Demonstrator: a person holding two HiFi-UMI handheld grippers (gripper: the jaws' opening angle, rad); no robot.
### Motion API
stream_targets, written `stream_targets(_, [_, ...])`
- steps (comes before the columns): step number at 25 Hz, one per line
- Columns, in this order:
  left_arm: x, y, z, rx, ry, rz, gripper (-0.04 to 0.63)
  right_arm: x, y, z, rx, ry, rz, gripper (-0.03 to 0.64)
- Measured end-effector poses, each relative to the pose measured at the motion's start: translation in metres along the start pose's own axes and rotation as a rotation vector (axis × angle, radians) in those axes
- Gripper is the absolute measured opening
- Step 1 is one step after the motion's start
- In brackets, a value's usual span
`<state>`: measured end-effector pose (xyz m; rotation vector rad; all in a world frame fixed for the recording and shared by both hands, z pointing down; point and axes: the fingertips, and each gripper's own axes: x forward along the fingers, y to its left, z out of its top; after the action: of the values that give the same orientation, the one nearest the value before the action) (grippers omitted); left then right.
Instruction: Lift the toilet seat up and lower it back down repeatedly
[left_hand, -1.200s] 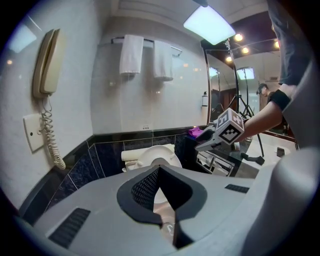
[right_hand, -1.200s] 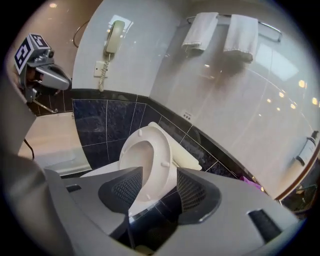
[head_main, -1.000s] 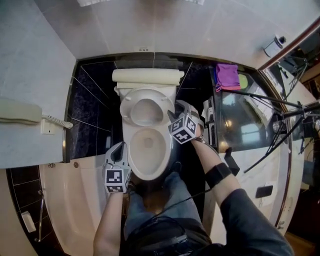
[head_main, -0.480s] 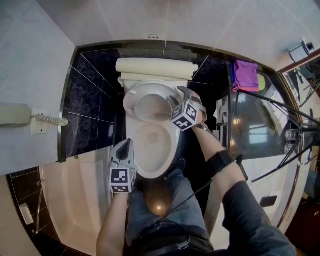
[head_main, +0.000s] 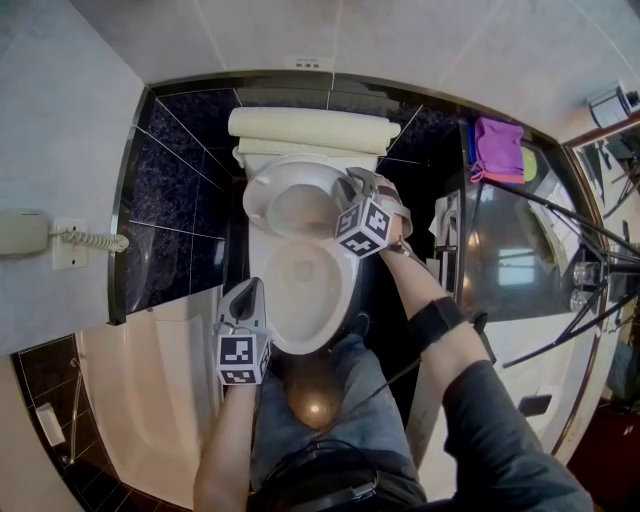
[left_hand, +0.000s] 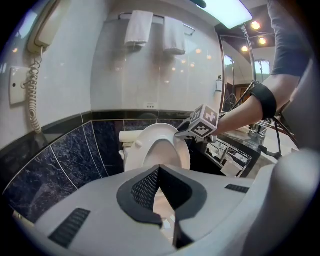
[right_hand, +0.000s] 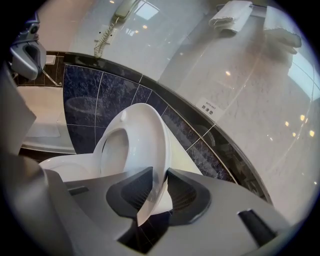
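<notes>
The right claw (right_hand: 159, 186), its jaws having just been closing, is pinching the rim of the toilet seat (right_hand: 146, 131) raised over the bowl (head_main: 303, 288), probably to lower it, while the left claw (left_hand: 159, 169) is hovering closed and empty alongside.

Bathroom interior: pale wall tiles (left_hand: 150, 75) above a dark marbled tile band (left_hand: 65, 150); corded wall telephone (left_hand: 47, 27) at left; two white towels (left_hand: 138, 27) on a rail; lit ceiling panel (left_hand: 227, 10); bathtub (head_main: 150, 400).

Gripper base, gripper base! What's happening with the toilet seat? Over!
Right gripper jaws just closed onto raised toilet seat rim, gripping. Left gripper shut, empty, near bowl front. Nothing seen between seat and bowl.
</notes>
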<state>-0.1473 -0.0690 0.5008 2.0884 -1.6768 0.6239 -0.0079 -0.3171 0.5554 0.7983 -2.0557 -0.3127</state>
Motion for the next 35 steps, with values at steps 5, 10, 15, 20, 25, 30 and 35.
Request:
stream_targets(5, [0.001,-0.005,-0.014,-0.006,0.031,-0.016,-0.002,-0.004,0.002,0.0,0.007,0.018,-0.005,0.109])
stream_targets(10, [-0.002,-0.017,-0.038,-0.015,0.079,-0.048,-0.002,-0.022,0.014,0.001,-0.015,0.018,-0.005,0.107])
stream_targets(15, [-0.008,-0.027,-0.071,-0.033,0.115,-0.062,-0.002,-0.047,0.034,0.002,-0.018,0.006,-0.024,0.099])
stream_targets(20, [-0.018,-0.035,-0.099,-0.031,0.128,-0.088,-0.002,-0.079,0.063,-0.003,-0.022,0.005,-0.066,0.094])
stream_targets(25, [-0.026,-0.037,-0.122,-0.025,0.14,-0.127,-0.002,-0.114,0.106,-0.01,-0.049,0.013,-0.089,0.089])
stream_targets(30, [-0.03,-0.04,-0.142,-0.008,0.149,-0.157,-0.003,-0.148,0.159,-0.025,-0.082,0.027,-0.094,0.084])
stream_targets(35, [-0.027,-0.051,-0.16,0.012,0.148,-0.197,-0.003,-0.173,0.22,-0.047,-0.133,0.053,-0.072,0.083])
